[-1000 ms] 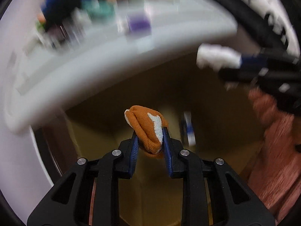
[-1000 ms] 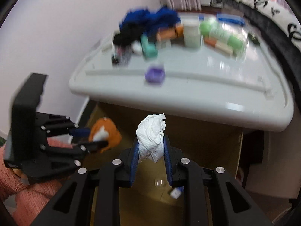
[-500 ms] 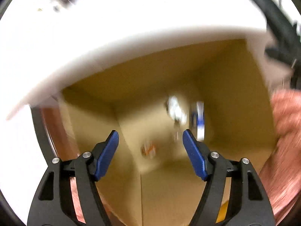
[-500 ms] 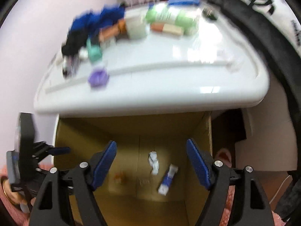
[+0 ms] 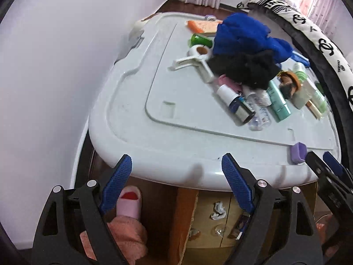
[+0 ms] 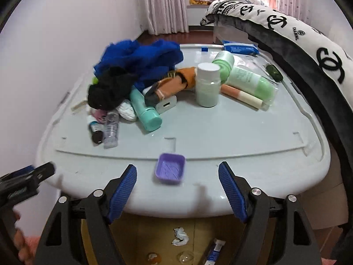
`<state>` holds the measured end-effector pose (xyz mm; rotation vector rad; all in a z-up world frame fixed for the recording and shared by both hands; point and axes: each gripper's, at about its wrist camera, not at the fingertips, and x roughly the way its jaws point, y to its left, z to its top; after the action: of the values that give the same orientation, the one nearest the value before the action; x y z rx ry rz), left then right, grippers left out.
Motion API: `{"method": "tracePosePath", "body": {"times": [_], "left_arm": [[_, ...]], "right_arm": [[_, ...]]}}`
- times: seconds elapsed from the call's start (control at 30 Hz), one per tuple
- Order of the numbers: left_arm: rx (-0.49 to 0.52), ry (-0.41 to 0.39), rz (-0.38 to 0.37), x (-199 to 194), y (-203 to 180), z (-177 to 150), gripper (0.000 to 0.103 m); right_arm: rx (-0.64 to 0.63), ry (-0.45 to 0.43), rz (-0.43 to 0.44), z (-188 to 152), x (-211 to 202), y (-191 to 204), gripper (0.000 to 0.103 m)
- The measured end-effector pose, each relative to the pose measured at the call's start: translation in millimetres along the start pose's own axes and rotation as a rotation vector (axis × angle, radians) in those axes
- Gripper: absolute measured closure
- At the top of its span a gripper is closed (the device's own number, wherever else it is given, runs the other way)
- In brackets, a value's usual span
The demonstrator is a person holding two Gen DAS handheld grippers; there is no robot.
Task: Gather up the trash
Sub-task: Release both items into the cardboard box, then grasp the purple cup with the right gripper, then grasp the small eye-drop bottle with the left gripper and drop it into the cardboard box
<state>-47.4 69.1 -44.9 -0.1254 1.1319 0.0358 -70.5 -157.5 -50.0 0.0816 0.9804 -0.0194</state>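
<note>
Both claws, left gripper [image 5: 176, 173] and right gripper [image 6: 177, 182], just opened and empty; take the small purple square plastic tray [image 6: 169, 171] at the white table [image 6: 220, 132] front edge with the right, drop into the brown cardboard box [image 6: 154, 238] below.

Glossy plastic table [image 6: 242, 145] (smooth), matt cardboard box [image 6: 154, 231] beneath.

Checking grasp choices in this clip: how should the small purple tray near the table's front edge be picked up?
Grip the purple tray across two opposite raised walls, coming from above with the right gripper, which is open and nearest. It sits flat, open side up, clear of the other clutter, and its shallow square rim looks narrow enough to fit between the fingers.
</note>
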Motion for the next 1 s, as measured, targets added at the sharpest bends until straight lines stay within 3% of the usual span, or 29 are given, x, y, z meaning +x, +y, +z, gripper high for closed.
{"method": "tracePosePath", "body": {"times": [0.03, 0.1, 0.13, 0.17, 0.3, 0.43, 0.6, 0.63, 0.7, 0.83, 1.0], "left_arm": [[0.005, 0.006, 0.005, 3.0, -5.0, -2.1, 0.021], [0.02, 0.017, 0.009, 3.6, -11.3, -4.9, 0.021], [0.028, 0.023, 0.002, 4.6, -12.0, -6.1, 0.021], [0.031, 0.026, -0.004, 6.1, -15.2, -7.3, 0.021], [0.046, 0.031, -0.01, 14.7, -21.8, -5.9, 0.021], [0.026, 0.061, -0.042, 31.6, -25.6, 9.9, 0.021], [-0.111, 0.08, -0.24, 37.0, -27.5, 37.9, 0.021], [-0.123, 0.074, -0.242, 38.8, -29.6, 45.1, 0.021], [-0.151, 0.066, -0.206, 44.5, -30.6, 55.1, 0.021], [-0.213, 0.139, -0.196, 70.6, -31.0, 74.4, 0.021], [-0.039, 0.134, -0.028, 77.7, -63.0, 81.1, 0.022]], "right_arm": [[-0.004, 0.007, -0.016, 1.6, 4.9, 3.7, 0.029], [-0.042, 0.045, -0.062, 4.0, 18.7, 11.8, 0.044], [-0.055, 0.064, -0.072, 3.4, 23.6, 14.1, 0.061], [-0.058, 0.094, -0.071, 2.9, 29.4, 14.6, 0.07], [-0.014, 0.113, -0.032, -0.3, 32.6, 4.0, 0.071], [0.014, 0.057, -0.004, 2.0, 15.2, -12.5, 0.071], [-0.005, 0.015, -0.006, -1.4, -6.4, -26.0, 0.071], [-0.001, 0.011, -0.003, -2.9, -9.7, -28.8, 0.071], [0.019, 0.007, 0.007, -5.8, -14.5, -34.6, 0.071], [0.026, 0.0, 0.003, -7.5, -21.2, -42.3, 0.071], [0.024, -0.001, 0.005, -9.0, -23.1, -44.9, 0.071]]}}
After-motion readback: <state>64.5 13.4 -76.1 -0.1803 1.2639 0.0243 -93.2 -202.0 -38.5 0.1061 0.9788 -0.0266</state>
